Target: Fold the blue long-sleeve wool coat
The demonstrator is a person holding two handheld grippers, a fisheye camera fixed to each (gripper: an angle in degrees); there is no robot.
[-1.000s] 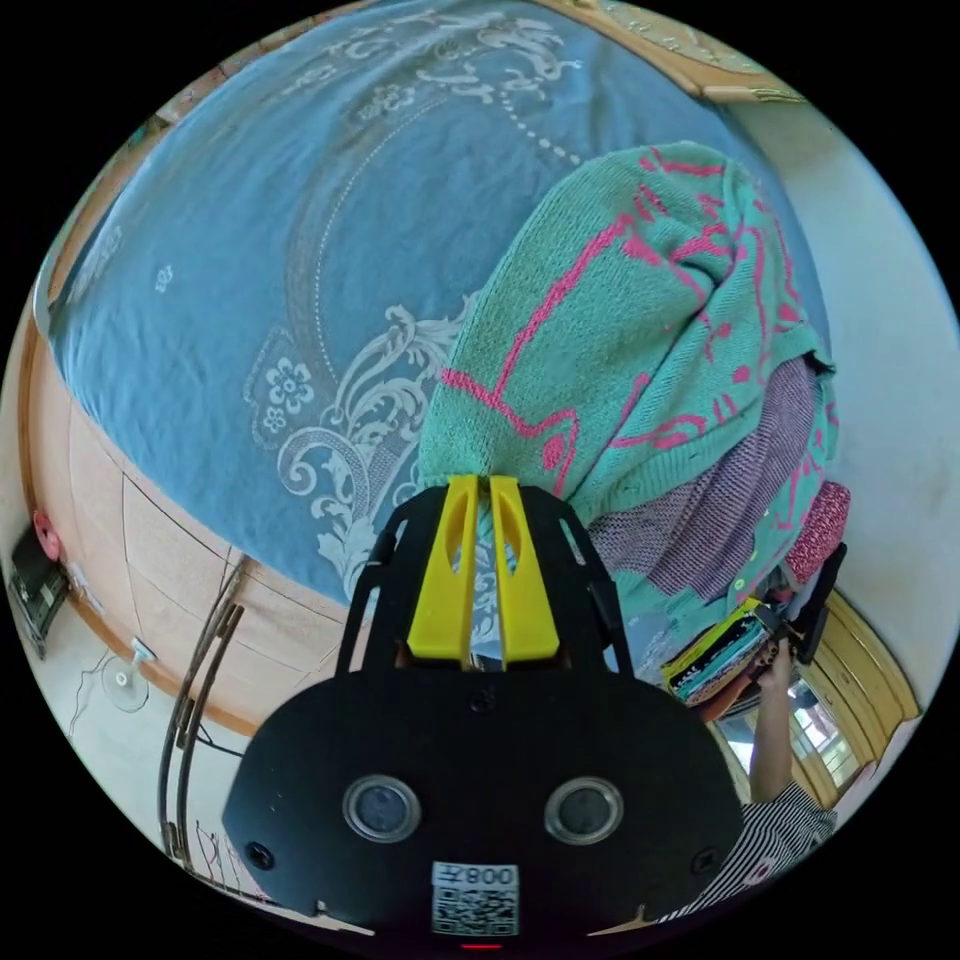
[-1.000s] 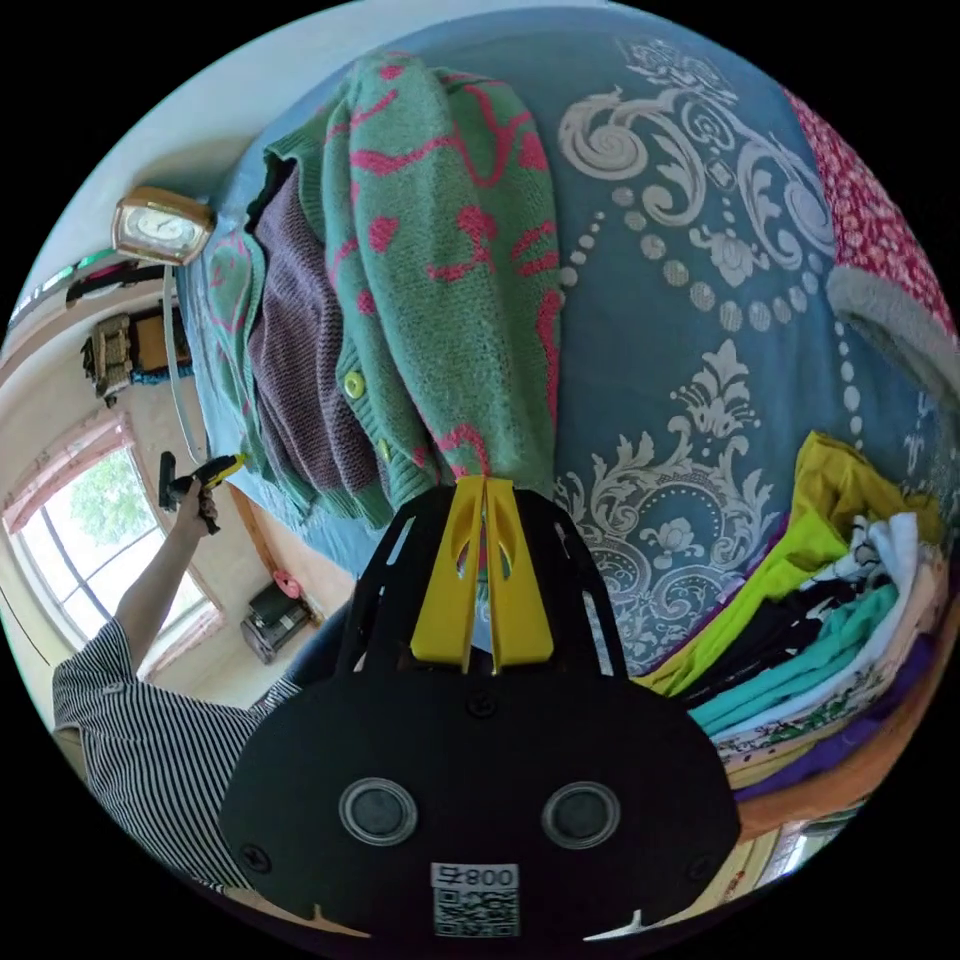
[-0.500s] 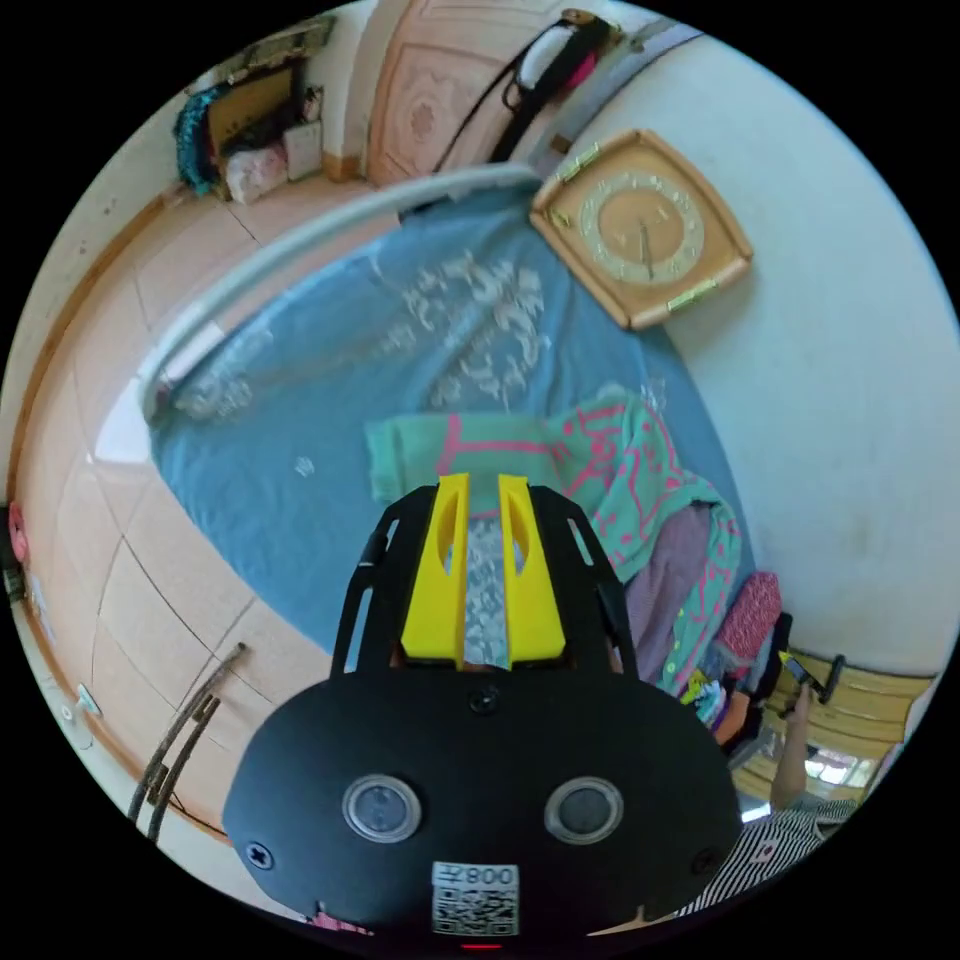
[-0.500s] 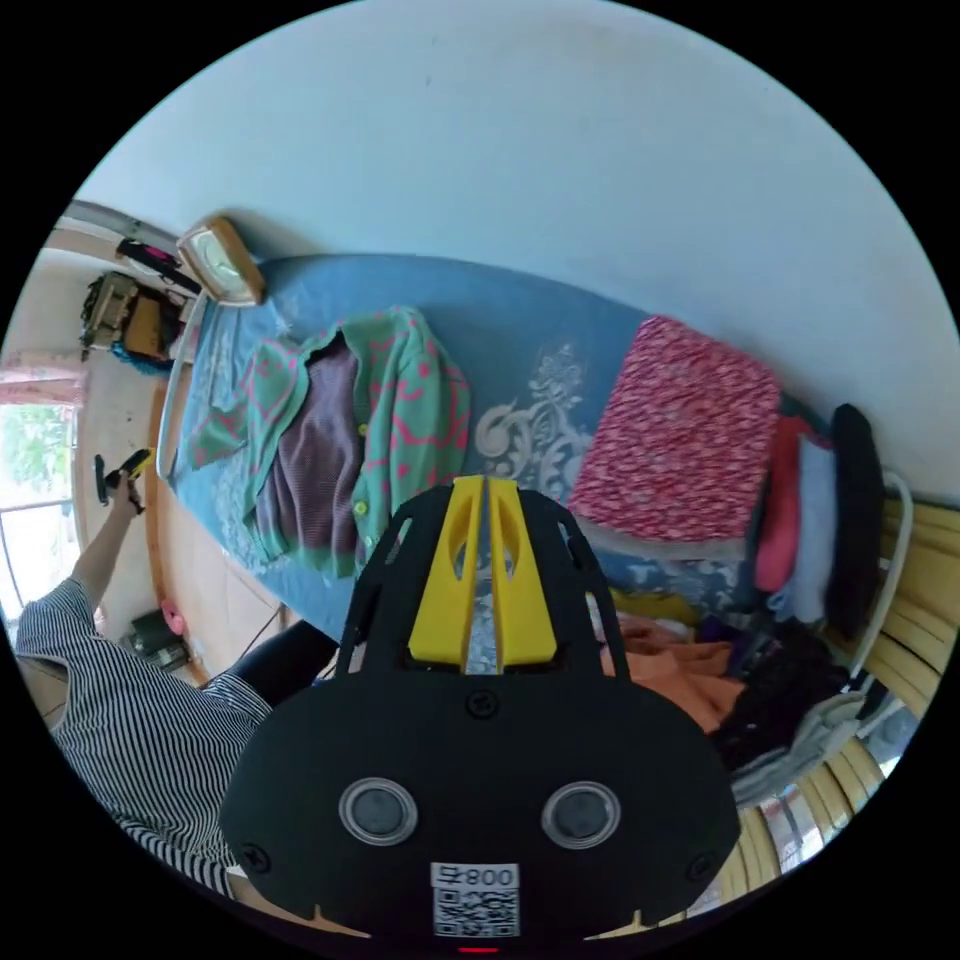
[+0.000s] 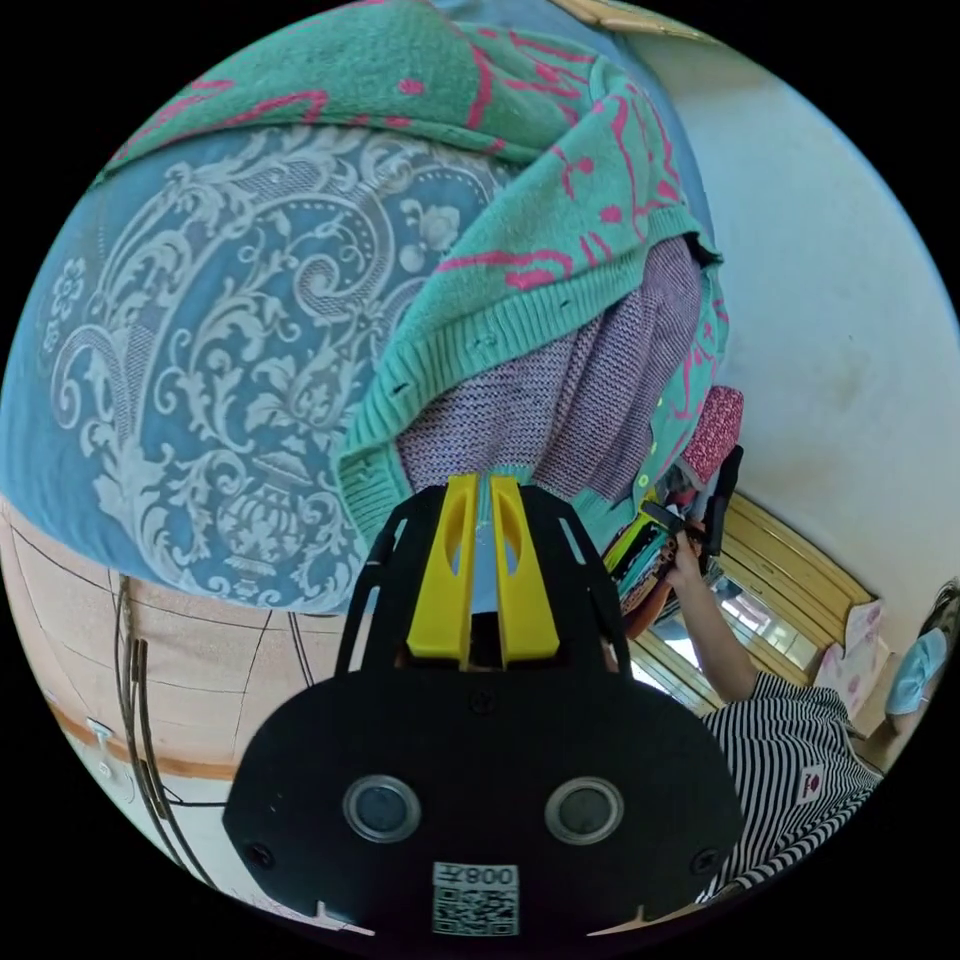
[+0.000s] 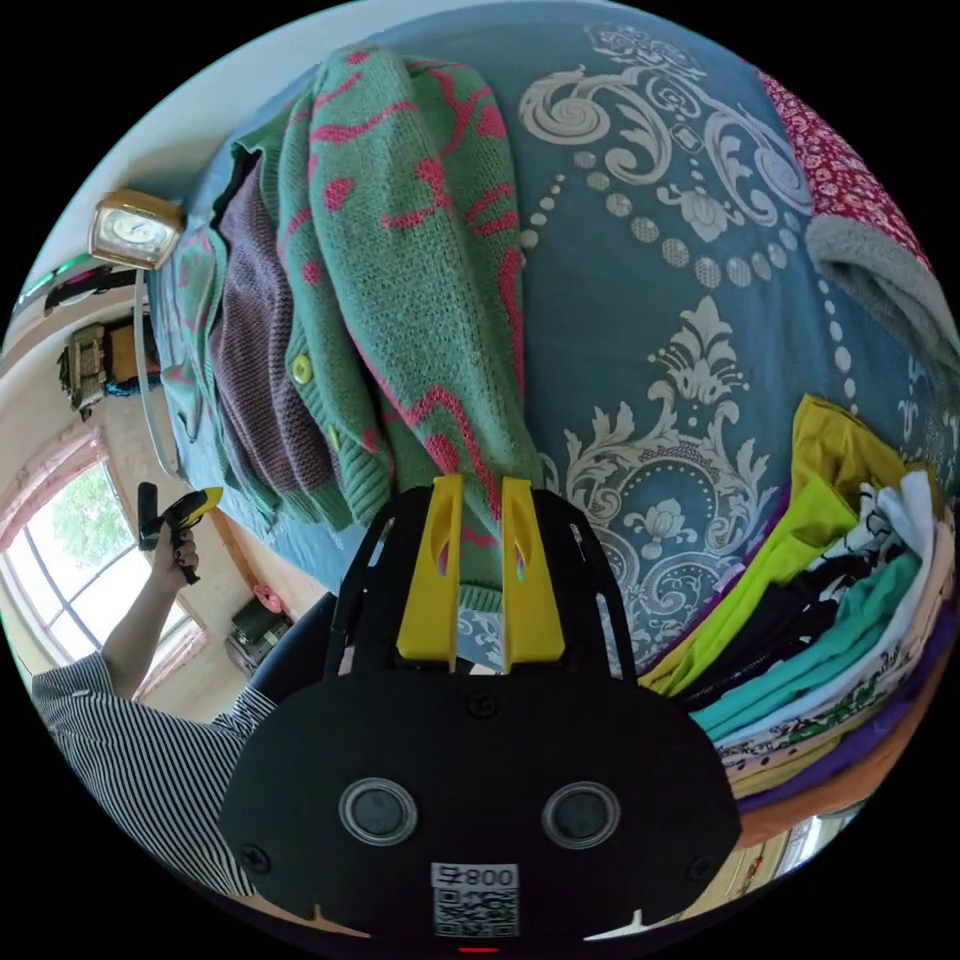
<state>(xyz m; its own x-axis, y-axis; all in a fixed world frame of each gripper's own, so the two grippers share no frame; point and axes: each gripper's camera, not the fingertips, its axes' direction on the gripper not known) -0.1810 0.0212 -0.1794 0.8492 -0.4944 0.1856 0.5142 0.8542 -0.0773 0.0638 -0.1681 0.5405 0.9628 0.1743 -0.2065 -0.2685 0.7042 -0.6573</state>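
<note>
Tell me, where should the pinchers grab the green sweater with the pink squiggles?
Probably the ribbed bottom hem of the green sweater, coming in from the near edge of the blue bedspread. The sweater lies flat with that hem closest, and the thick rib gives the jaws a firm edge to slide over.

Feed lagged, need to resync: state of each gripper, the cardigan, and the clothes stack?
left gripper: jaws close together at the cardigan's bottom hem, grip unclear
right gripper: open, jaws astride the cardigan's edge
cardigan: unbuttoned, spread on the bed
clothes stack: folded, piled
</note>
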